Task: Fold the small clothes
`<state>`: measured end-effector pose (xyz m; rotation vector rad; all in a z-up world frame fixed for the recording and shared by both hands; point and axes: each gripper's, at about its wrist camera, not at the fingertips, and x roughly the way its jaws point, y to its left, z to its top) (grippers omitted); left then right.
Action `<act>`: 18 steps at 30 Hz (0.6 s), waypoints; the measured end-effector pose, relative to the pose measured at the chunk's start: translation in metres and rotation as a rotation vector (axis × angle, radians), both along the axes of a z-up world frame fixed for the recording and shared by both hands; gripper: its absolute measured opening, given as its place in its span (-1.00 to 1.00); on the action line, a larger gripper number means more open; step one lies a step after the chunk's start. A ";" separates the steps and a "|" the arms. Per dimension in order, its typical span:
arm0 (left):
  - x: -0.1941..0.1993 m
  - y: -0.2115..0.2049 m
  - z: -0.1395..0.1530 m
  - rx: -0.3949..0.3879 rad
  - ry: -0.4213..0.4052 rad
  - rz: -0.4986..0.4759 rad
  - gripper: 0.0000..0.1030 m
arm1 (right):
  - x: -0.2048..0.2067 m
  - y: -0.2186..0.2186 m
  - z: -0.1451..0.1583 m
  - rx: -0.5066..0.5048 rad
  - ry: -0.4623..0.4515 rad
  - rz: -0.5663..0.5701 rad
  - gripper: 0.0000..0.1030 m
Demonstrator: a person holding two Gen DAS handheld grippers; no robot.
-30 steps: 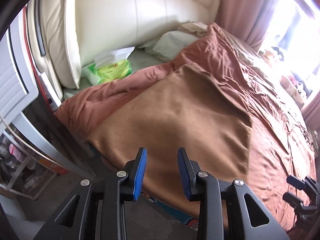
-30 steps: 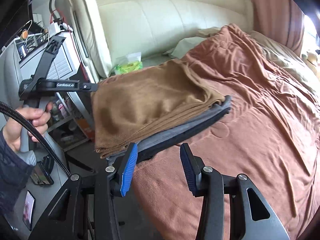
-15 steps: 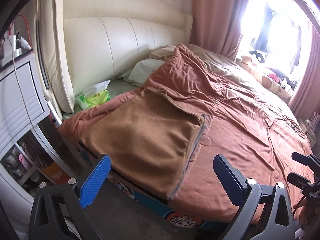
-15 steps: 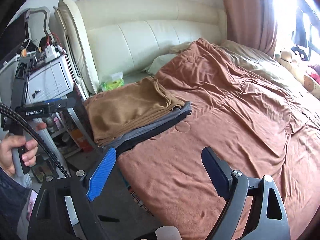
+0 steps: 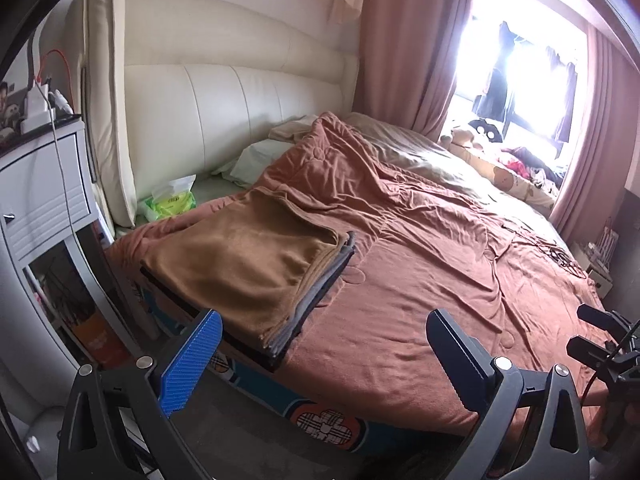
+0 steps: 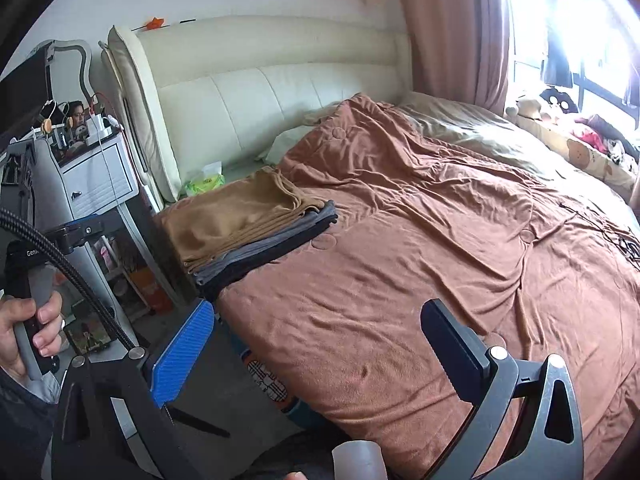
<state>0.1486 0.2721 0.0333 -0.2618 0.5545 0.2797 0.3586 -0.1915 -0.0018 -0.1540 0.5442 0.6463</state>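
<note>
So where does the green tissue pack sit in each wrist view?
Left wrist: tissue pack left of centre, at the headboard's foot, behind the folded stack.
Right wrist: tissue pack upper left of centre, same spot.
Shared landmark: the folded brown cloth just in front of it.

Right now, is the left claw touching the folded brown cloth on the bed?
Apart. In the left wrist view, the left claw stands open and empty, with bare bedspread between it and the brown cloth.
</note>
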 end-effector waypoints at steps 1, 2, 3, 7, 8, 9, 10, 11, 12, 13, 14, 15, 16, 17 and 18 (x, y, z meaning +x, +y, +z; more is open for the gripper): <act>-0.006 -0.007 0.001 0.004 -0.008 -0.004 0.99 | -0.005 -0.004 0.000 0.004 0.002 -0.001 1.00; -0.011 -0.012 0.002 0.005 -0.015 -0.008 0.99 | -0.008 -0.007 0.000 0.009 0.003 -0.003 1.00; -0.015 -0.016 0.003 0.006 -0.021 -0.012 0.99 | -0.014 -0.012 0.000 0.013 0.003 -0.009 1.00; -0.036 -0.034 0.006 0.018 -0.045 -0.033 0.99 | -0.036 -0.032 0.001 0.032 -0.001 -0.023 1.00; -0.041 -0.038 0.006 0.024 -0.050 -0.039 0.99 | -0.041 -0.038 0.000 0.034 -0.003 -0.027 1.00; -0.047 -0.043 0.006 0.032 -0.055 -0.045 0.99 | -0.048 -0.042 0.000 0.033 -0.009 -0.030 1.00; -0.052 -0.048 0.006 0.040 -0.060 -0.050 0.99 | -0.054 -0.045 0.000 0.033 -0.015 -0.033 1.00; -0.057 -0.053 0.006 0.049 -0.064 -0.055 0.99 | -0.062 -0.049 0.000 0.032 -0.023 -0.039 1.00; -0.062 -0.058 0.006 0.055 -0.068 -0.061 0.99 | -0.069 -0.052 0.000 0.032 -0.032 -0.046 1.00; -0.066 -0.062 0.006 0.059 -0.072 -0.067 0.99 | -0.076 -0.056 -0.001 0.034 -0.041 -0.049 1.00; -0.071 -0.067 0.005 0.062 -0.078 -0.075 0.99 | -0.085 -0.060 -0.001 0.040 -0.053 -0.054 1.00; -0.076 -0.072 0.005 0.068 -0.083 -0.083 0.99 | -0.092 -0.064 -0.001 0.045 -0.061 -0.060 1.00; -0.081 -0.077 0.004 0.077 -0.089 -0.091 0.99 | -0.098 -0.068 -0.002 0.049 -0.067 -0.070 1.00; -0.086 -0.082 0.004 0.086 -0.092 -0.098 0.99 | -0.106 -0.073 -0.003 0.052 -0.074 -0.085 1.00; -0.090 -0.087 0.004 0.094 -0.097 -0.104 0.99 | -0.115 -0.078 -0.004 0.057 -0.081 -0.101 1.00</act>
